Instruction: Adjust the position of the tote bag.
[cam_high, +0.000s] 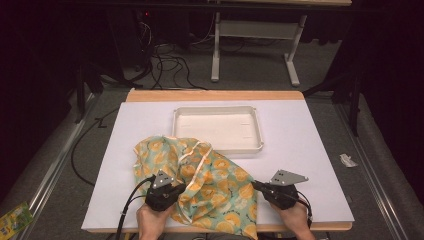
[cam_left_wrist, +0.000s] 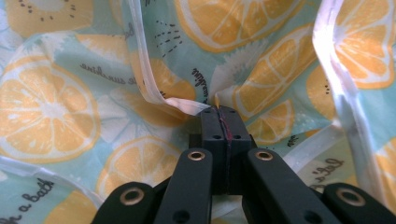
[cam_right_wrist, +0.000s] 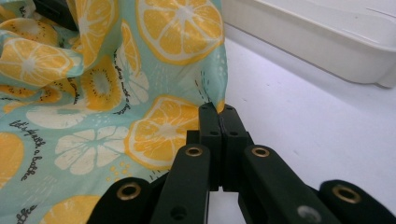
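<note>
Just in front of the white rectangular plastic tray, on the white table sheet, lies the crumpled light-green cloth with orange-slice print; its far edge touches the near rim of the tray, and its near part hangs over the table edge toward you. Your left gripper sits at the near left part of the cloth, and in the left gripper view its black jaws are pressed together on a fold with a white hem just beside them. Your right gripper is at the right border of the cloth, nearer to you than the tray, and its jaws are closed on the cloth edge. Both your hands hold the grippers low over the table.
</note>
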